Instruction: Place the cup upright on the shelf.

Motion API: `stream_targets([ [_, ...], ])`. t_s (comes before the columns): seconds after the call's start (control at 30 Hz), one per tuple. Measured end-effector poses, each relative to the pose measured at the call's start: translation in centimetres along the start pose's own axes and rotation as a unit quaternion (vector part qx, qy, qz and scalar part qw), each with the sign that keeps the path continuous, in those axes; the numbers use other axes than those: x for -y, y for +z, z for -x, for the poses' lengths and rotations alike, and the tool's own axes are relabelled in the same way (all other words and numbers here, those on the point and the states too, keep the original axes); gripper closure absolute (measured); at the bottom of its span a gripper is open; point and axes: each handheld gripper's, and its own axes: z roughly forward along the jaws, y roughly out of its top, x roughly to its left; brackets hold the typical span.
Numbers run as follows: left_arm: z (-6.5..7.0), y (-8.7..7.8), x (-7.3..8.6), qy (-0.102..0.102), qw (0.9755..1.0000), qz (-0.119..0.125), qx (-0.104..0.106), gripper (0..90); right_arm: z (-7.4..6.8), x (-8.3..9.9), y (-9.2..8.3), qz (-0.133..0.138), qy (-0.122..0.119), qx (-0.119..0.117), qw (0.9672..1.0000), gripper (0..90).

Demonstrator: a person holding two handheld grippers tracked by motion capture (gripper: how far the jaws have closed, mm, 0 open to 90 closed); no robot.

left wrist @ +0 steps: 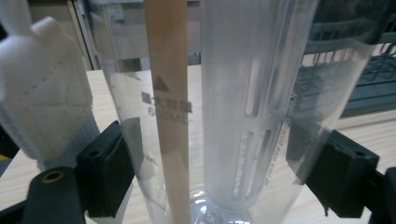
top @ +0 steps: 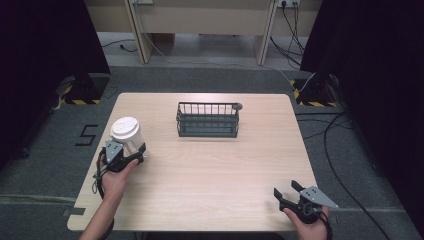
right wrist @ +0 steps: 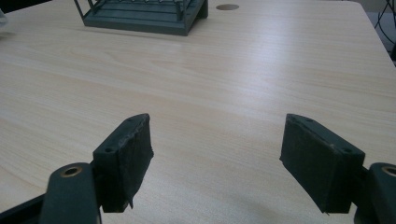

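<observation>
Fingers of the left gripper [top: 134, 156] close round a clear plastic cup [top: 129, 140] with a white lid [top: 125, 127], near the left edge of the tabletop [top: 210, 170]. Right gripper [top: 288, 192] rests at the near right corner, fingers wide, holding nothing. Dark wire rack [top: 208, 120] stands well behind, mid-table.

Left gripper view: black fingers [left wrist: 105, 172] press both sides of the cup [left wrist: 243, 102]; printed marking reads roughly "680ML". Rack [left wrist: 369, 79] behind.

Right gripper view: fingers [right wrist: 126, 158] spread wide over bare tabletop [right wrist: 224, 84]; rack [right wrist: 140, 14] far off.
</observation>
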Motion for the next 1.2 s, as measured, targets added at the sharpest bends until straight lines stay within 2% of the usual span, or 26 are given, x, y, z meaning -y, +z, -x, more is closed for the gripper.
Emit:
stream_targets([
  [0.27,1.3,-0.5,-1.1,0.009,0.9998,0.006,0.017,17.8,0.0,0.0,0.0,0.000,0.001,0.000,1.0000,25.2],
  [0.6,3.4,-0.6,-2.5,0.022,0.9984,0.015,0.049,17.8,0.0,0.0,0.0,0.001,0.002,0.000,1.0000,25.2],
  [1.2,6.3,0.4,-4.2,0.032,0.9954,0.027,0.086,17.8,0.0,0.0,0.0,0.000,0.001,0.000,1.0000,25.2],
])
